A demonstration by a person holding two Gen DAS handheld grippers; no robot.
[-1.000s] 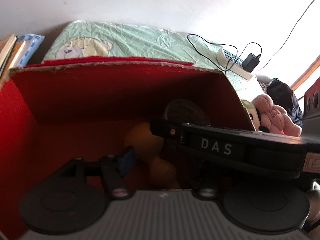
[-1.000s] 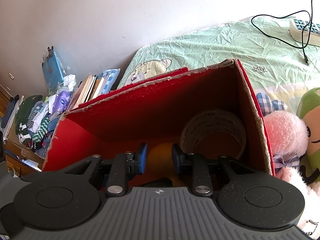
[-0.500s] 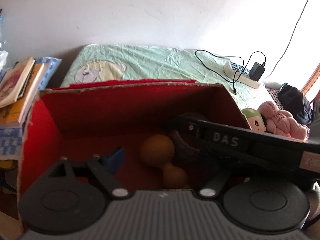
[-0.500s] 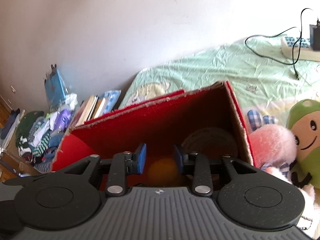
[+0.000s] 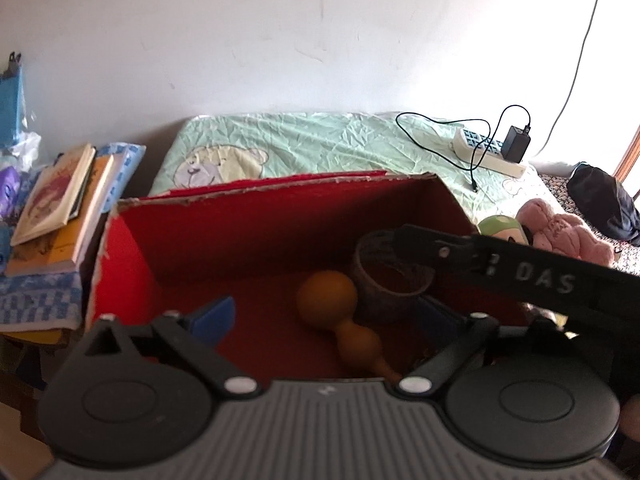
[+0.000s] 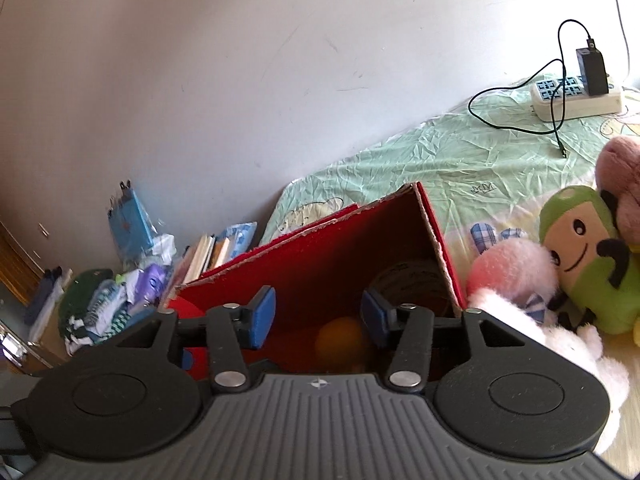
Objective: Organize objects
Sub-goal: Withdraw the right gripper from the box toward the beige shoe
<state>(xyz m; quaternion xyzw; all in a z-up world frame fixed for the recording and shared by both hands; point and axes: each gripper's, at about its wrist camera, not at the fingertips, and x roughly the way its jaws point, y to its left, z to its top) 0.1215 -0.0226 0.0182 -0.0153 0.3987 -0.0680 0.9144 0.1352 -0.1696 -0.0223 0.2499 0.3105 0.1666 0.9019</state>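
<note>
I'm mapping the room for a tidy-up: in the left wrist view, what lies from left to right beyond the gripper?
Stack of books → red box → orange gourd → tape roll → green plush → pink plush → dark bag.

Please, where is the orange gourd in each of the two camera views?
Left wrist: the gourd lies on the red box floor, centre, beside the tape roll.
Right wrist: only its round end shows, low between the open fingers.
Shared landmark: the power strip on the bed.
</note>
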